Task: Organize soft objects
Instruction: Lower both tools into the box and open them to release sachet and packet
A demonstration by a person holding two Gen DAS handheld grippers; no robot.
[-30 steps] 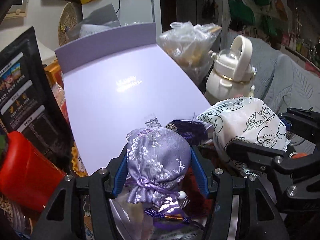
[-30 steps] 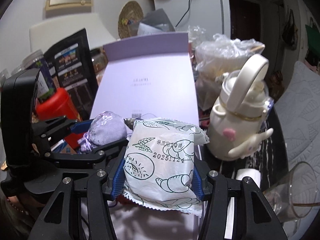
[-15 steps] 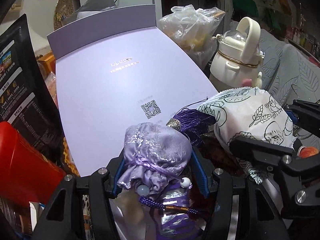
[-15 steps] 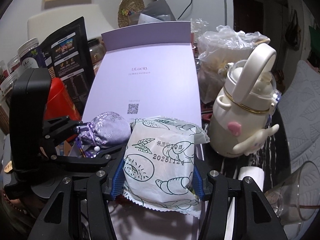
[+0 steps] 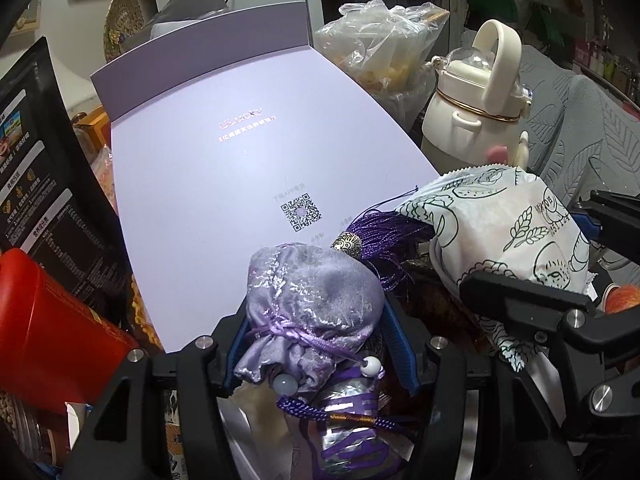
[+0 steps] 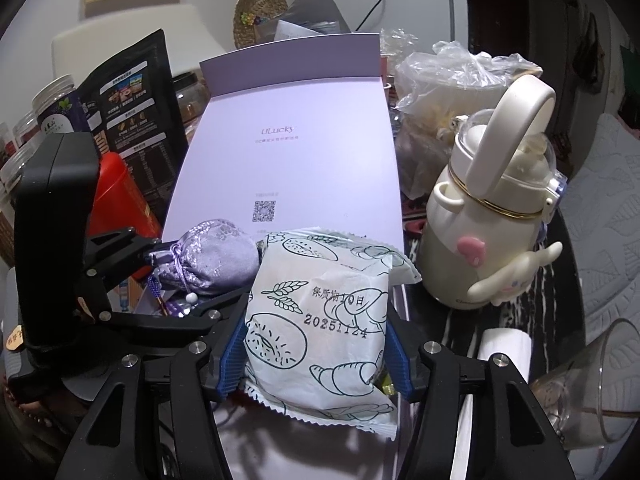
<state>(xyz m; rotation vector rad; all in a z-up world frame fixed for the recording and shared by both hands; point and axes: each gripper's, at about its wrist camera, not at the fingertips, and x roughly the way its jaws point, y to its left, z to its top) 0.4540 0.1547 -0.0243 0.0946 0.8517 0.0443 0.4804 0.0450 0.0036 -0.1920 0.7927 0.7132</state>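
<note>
The left gripper has its blue fingers pressed on a lilac brocade pouch. Beside it, the right gripper has just been easing its fingers wider around a printed bread packet that fills the gap. Both hover over the lavender box; beyond stands a cream bottle.
</note>
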